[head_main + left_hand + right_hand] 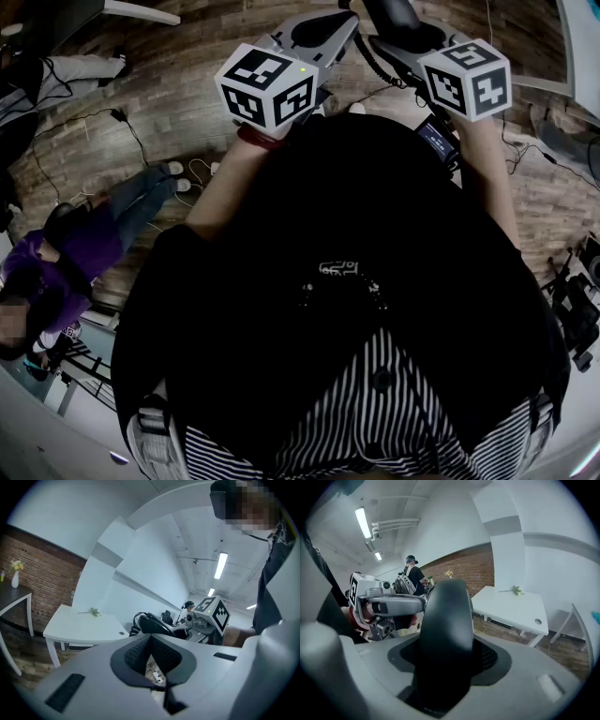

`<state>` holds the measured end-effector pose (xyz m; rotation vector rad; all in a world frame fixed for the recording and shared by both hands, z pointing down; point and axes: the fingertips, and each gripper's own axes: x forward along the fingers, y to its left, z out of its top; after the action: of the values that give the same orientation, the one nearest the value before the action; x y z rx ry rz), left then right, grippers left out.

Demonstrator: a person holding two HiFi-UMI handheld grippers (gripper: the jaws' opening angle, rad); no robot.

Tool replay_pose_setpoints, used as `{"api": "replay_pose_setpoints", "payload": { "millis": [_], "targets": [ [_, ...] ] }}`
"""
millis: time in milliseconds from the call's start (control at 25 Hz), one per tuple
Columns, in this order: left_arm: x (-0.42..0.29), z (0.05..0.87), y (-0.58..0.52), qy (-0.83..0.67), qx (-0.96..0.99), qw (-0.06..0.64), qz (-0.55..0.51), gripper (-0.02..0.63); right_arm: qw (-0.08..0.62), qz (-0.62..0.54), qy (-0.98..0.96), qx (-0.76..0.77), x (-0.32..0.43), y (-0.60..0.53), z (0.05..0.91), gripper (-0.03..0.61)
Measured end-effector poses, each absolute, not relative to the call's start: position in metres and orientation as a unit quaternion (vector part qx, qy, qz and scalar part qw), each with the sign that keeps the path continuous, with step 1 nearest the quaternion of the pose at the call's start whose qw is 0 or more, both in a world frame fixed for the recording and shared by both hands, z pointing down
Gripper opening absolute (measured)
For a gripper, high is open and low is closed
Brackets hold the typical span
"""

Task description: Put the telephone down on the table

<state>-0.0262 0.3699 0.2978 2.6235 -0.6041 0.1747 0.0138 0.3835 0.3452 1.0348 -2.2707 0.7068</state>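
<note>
A black telephone handset stands upright between the jaws of my right gripper, which is shut on it. In the head view the handset shows at the top, its coiled cord hanging down past the right gripper. My left gripper hangs just left of it, and its dark pads meet at the tip with nothing between them. From the left gripper view the handset and the right gripper's marker cube lie close ahead. Both grippers are held in the air over a wooden floor.
A white table with a green sprig stands by the brick wall; it shows in the left gripper view too, as the white table. A person in purple sits on the floor at left. Cables run over the floor. A dark side table carries a vase.
</note>
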Motion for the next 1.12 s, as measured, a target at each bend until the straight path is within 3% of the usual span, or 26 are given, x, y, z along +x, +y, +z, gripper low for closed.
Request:
{"api": "replay_pose_setpoints", "payload": {
  "millis": [1120],
  "targets": [
    [-0.014, 0.302, 0.377, -0.239, 0.944, 0.213, 0.073, 0.002, 0.248, 0.266, -0.859, 0.359, 0.024, 0.387, 0.344, 0.278]
  ]
}}
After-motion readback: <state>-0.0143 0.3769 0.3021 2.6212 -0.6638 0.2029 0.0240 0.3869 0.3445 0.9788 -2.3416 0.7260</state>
